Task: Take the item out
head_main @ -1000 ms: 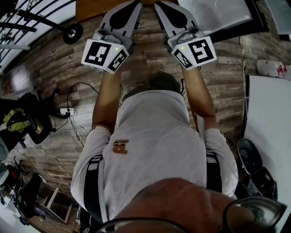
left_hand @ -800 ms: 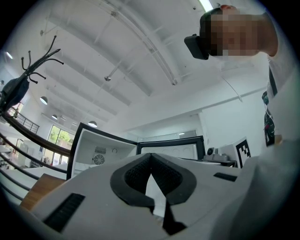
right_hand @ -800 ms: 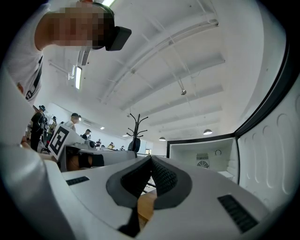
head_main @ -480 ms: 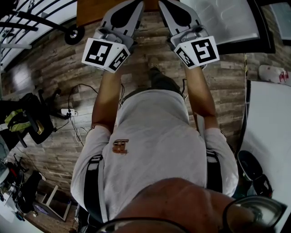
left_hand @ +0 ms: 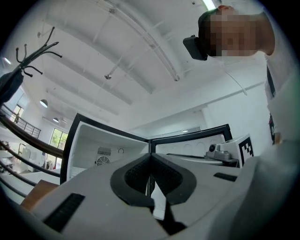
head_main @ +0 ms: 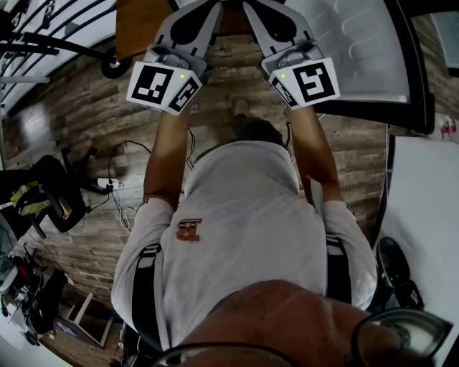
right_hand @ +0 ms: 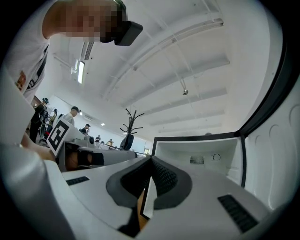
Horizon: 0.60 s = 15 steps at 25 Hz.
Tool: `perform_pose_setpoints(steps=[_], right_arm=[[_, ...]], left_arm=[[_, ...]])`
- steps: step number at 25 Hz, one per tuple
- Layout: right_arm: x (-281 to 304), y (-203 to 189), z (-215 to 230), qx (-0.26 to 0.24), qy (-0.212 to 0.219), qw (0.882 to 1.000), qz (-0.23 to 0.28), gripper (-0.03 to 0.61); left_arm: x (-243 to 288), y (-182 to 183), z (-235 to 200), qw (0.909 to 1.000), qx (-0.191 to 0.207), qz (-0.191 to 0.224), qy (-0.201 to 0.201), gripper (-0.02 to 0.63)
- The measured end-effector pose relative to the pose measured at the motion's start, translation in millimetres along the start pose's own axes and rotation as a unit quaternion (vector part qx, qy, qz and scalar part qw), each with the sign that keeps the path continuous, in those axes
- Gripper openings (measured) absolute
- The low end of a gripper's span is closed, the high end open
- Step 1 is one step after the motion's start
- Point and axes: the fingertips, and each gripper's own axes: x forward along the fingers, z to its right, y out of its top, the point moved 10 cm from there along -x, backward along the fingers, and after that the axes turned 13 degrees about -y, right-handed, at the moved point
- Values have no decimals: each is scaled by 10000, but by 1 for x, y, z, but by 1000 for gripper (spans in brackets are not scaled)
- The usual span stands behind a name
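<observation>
I hold my left gripper (head_main: 204, 14) and right gripper (head_main: 262, 16) out ahead of me, side by side and near each other, both tipped a little above level. The left fingers (left_hand: 136, 172) are closed together with nothing between them. The right fingers (right_hand: 164, 177) are closed and empty too. Each gripper's marker cube, left (head_main: 165, 86) and right (head_main: 308, 80), sits just above my forearms in the head view. Past both sets of tips stands an open fridge (left_hand: 101, 145), white inside with a black frame and a small round vent (left_hand: 101, 161) on its back wall. Its door (head_main: 358, 50) is swung wide on my right, with the moulded white liner showing. The item shows in no view, so I cannot tell where it is. A brown wooden board (head_main: 140, 21) lies just left of the left gripper, over the plank floor (head_main: 93, 122). A coat rack (right_hand: 129, 124) stands well off to my left, with a few people (right_hand: 72, 112) far behind it.
</observation>
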Motion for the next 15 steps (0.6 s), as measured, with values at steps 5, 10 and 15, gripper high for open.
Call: perform_pose_setpoints(steps=[5,10,15], right_arm=[[39,-9,36,-18,7,10000,8,32],[74,-22,67,59,13,10000,-18,32],[113,-41,87,-18,72,10000,3,32]], left_arm=[[37,-8,-35,10000,10,-42,88,18],[65,-14,-68,9997,54,-70,214,18],[86,-29,-104,9993,62,-104,341,18]])
